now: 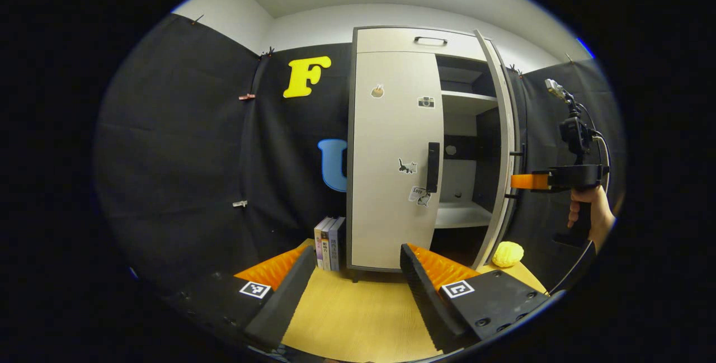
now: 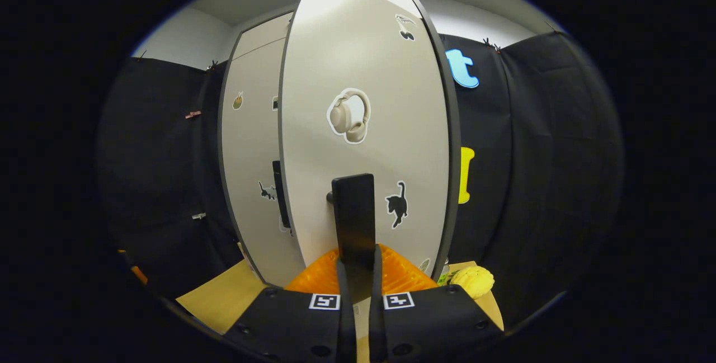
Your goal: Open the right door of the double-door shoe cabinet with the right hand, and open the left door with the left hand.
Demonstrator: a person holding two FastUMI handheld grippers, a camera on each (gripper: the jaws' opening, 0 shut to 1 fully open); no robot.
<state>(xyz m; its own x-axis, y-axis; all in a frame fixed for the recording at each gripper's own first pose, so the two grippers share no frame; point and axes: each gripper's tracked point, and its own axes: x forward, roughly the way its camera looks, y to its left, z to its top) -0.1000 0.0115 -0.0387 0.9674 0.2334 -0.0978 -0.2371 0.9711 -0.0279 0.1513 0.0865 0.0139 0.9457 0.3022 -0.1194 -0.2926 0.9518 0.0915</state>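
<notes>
The pale shoe cabinet (image 1: pixel 414 41) stands on a wooden table. Its left door (image 1: pixel 391 156) is closed, with a dark vertical handle (image 1: pixel 433 167) at its right edge. The right door (image 1: pixel 500 145) is swung out and seen edge-on. My left gripper (image 1: pixel 358 257) is open, low in front of the left door and well short of it. In the right gripper view, the right door (image 2: pixel 363 128) stands close ahead, and my right gripper (image 2: pixel 358 265) is shut on its dark handle (image 2: pixel 353 212). A hand (image 1: pixel 587 212) holds the right gripper (image 1: pixel 526 181) at that door.
Several books (image 1: pixel 329 243) stand left of the cabinet's foot. A yellow knobbly ball (image 1: pixel 508 254) lies on the wooden table (image 1: pixel 358 312) under the open door, the same ball (image 2: pixel 474 281) showing at lower right. White shelves (image 1: pixel 464 217) show inside.
</notes>
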